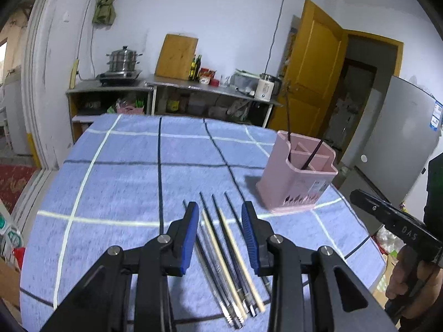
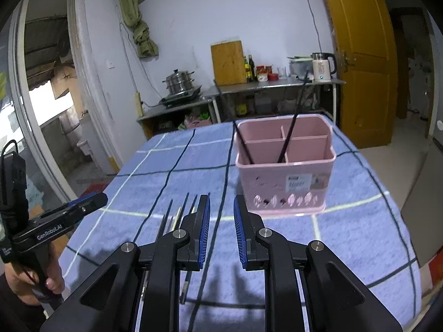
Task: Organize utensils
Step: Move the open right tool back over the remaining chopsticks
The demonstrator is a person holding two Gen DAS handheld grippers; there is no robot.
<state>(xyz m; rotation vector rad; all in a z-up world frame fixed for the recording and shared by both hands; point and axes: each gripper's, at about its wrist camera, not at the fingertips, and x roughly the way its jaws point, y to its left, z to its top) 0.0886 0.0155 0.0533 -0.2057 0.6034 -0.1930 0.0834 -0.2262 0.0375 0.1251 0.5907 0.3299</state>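
Observation:
Several chopsticks (image 1: 221, 251), dark ones and two pale ones, lie side by side on the blue checked cloth (image 1: 124, 182). My left gripper (image 1: 220, 207) hovers over them, open, its blue pads straddling the row without touching it. A pink utensil holder (image 1: 293, 185) stands to the right with two dark chopsticks (image 1: 313, 152) leaning inside. In the right wrist view my right gripper (image 2: 221, 199) is open with nothing between its pads. It points at the holder (image 2: 285, 177), and the loose chopsticks (image 2: 177, 213) lie just left of it.
The round table's edge (image 1: 368, 246) drops off close behind the holder. A person's hands hold both gripper handles at the sides. Behind the table stand a steel counter (image 1: 193, 85) with a steamer pot (image 1: 123, 61), a cutting board and a kettle, then a yellow door (image 1: 310, 69) and a fridge (image 1: 401, 138).

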